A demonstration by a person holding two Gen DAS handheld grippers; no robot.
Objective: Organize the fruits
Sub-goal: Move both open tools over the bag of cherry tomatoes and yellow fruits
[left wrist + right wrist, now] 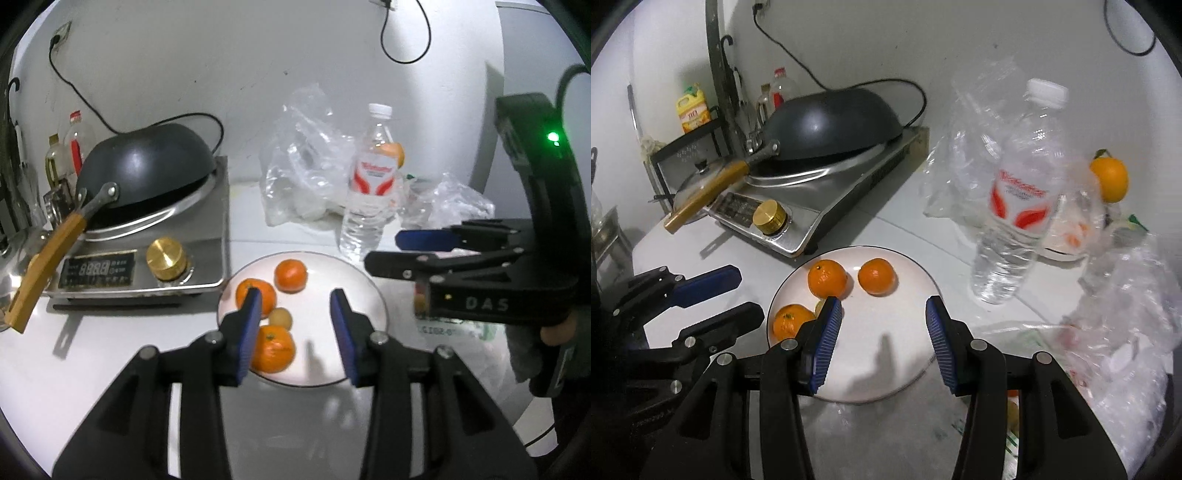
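Observation:
A white plate holds three oranges and a small yellowish fruit. It also shows in the right wrist view with the oranges. My left gripper is open and empty above the plate's near side. My right gripper is open and empty over the plate's bare middle; in the left wrist view it reaches in from the right. Another orange sits at the back right behind the bottle.
An induction cooker with an upturned black wok stands left of the plate. A water bottle and crumpled clear plastic bags lie right and behind. Oil bottles stand far left by the wall.

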